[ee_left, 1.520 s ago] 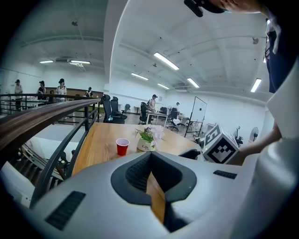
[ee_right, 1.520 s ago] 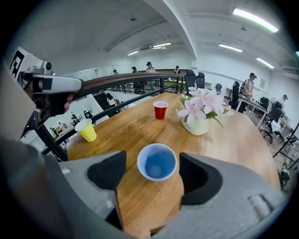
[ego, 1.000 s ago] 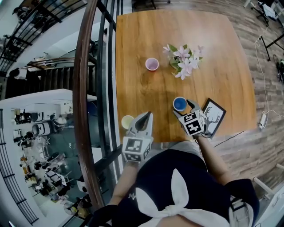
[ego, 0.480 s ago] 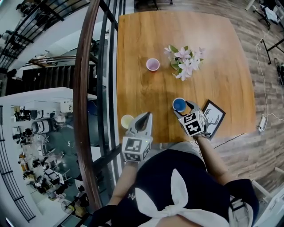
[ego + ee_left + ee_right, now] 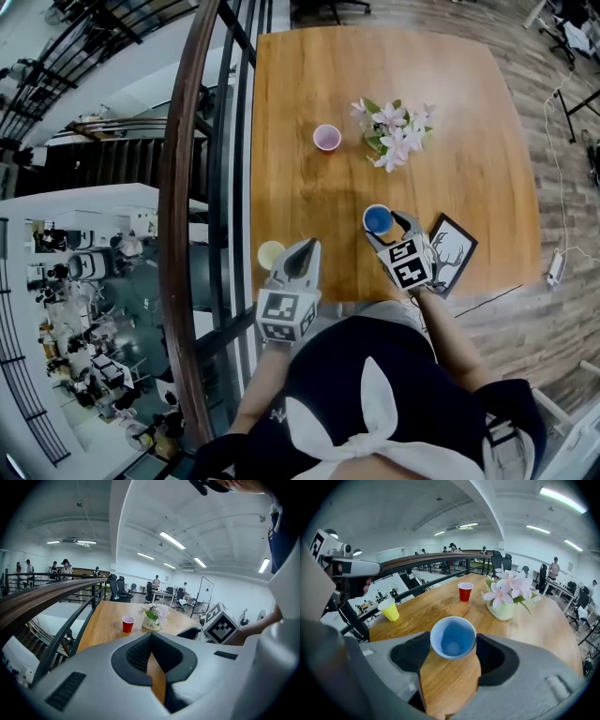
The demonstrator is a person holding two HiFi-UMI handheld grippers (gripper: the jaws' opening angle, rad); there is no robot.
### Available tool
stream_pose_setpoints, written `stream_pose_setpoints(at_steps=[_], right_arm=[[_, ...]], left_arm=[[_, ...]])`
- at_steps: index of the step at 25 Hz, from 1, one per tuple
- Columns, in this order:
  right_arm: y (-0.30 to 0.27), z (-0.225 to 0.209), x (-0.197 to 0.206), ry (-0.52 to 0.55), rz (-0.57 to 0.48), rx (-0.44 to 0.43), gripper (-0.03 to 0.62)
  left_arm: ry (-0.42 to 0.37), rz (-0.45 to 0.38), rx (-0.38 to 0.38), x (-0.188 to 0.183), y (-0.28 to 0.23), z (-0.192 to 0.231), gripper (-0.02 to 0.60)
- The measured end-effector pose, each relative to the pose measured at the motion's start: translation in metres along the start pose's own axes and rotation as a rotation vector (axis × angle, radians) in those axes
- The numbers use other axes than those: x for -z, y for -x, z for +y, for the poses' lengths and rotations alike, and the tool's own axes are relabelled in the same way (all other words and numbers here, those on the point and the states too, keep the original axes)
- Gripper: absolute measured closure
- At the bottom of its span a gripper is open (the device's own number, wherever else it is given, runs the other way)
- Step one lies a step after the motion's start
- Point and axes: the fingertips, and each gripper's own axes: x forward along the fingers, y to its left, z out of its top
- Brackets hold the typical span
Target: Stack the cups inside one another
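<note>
Right tongs [image 5: 452, 645] have just closed on the blue cup [image 5: 453, 635]; left tongs [image 5: 151, 643] pinched together, empty, beside the yellow cup [image 5: 270, 254].

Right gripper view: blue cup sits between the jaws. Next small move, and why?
Probably a short straight lift. The right gripper has just been closing its jaws, and they now seem to press the blue cup at the rim from both sides, while the cup stands upright on the table. Lifting a little would confirm the grip before carrying it toward the yellow cup.
</note>
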Motion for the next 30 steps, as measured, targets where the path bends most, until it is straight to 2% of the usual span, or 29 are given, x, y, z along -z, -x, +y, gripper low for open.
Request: stream_pose_setpoints(at_steps=[17,30], right_arm=[[0.067,0.003,-0.1,0.06,-0.222,0.005,0.29],[0.072,0.018,-0.123,0.107,-0.263,-0.031,0.29]], left_arm=[[0.02,-0.035,-0.05,-0.011,0.015,0.019,0.565],[0.02,-0.049,-0.064,-0.015,0.019,0.023,0.565]])
